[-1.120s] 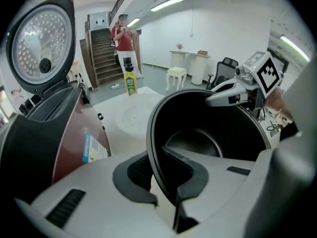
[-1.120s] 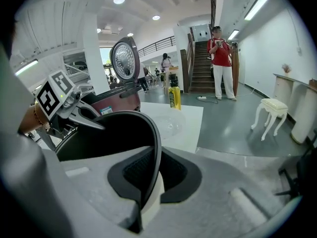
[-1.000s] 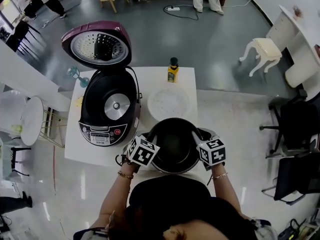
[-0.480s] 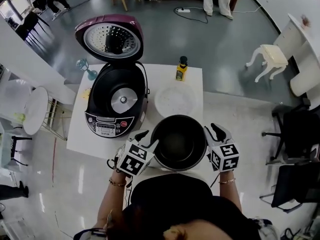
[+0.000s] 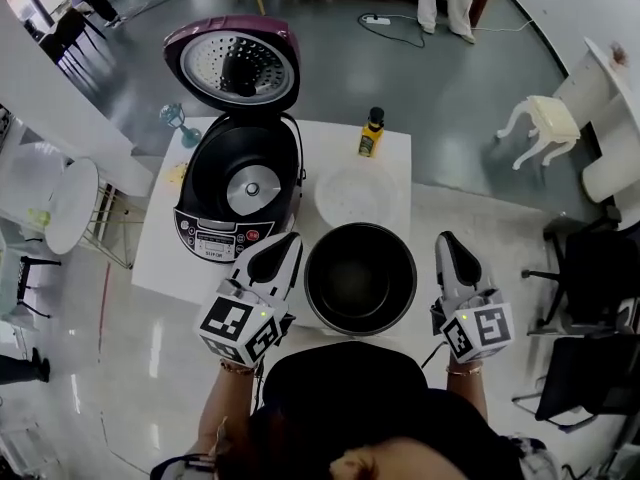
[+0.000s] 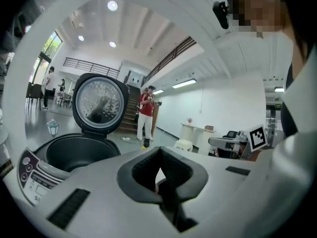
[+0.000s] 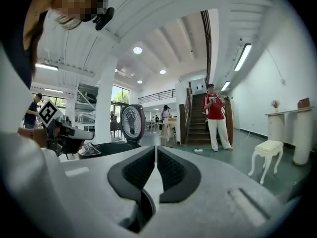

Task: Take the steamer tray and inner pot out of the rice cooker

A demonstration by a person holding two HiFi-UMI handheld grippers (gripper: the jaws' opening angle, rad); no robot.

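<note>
Pot out on the table, both tongs empty.
Head view: I see the round dark inner pot (image 5: 360,280) standing on the white table (image 5: 160,258), between my left gripper (image 5: 290,240) and right gripper (image 5: 447,238), touching neither; the pale, translucent steamer tray (image 5: 358,196) lies just behind it, beside the glossy maroon rice cooker (image 5: 245,193) with its perforated lid (image 5: 232,65) up. Left gripper view: ribbed black pads (image 6: 143,170) have just been closing and now meet on nothing. Right gripper view: pads (image 7: 171,170) have just been closing too, only a hairline slit between, nothing in it.
</note>
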